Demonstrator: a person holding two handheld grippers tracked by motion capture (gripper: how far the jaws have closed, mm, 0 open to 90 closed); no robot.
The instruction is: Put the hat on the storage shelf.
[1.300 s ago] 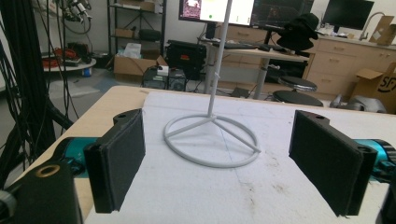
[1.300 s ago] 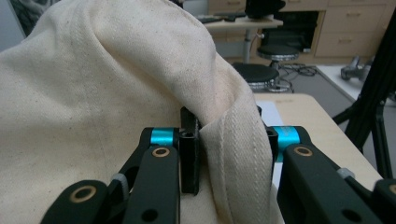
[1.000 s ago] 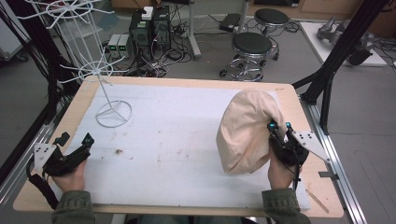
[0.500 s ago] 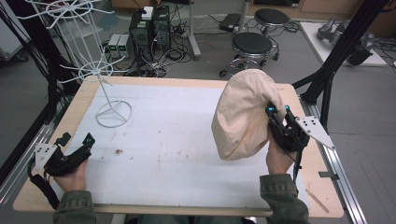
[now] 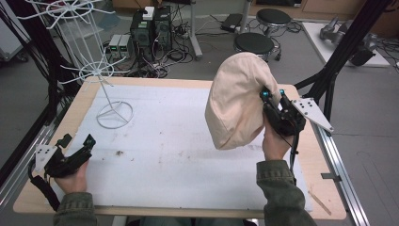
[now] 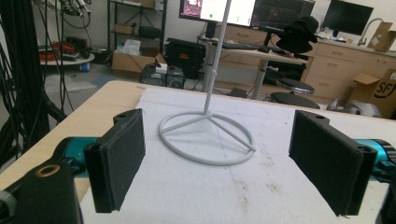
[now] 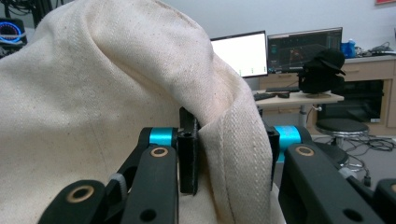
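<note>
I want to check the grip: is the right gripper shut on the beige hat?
Shut. The right gripper jaws pinch the beige hat by its stitched edge, holding it above the table.

White wire stand (image 5: 110,101) on white mat (image 5: 179,155), far left of table (image 5: 324,188). 2 black stools (image 5: 256,42) on floor beyond far edge. Monitors (image 7: 275,51) and black cap (image 7: 324,63) on far desk.

The right gripper (image 5: 266,96) holds a cream hat (image 5: 235,101) (clear of the table (image 5: 188,207)).
</note>
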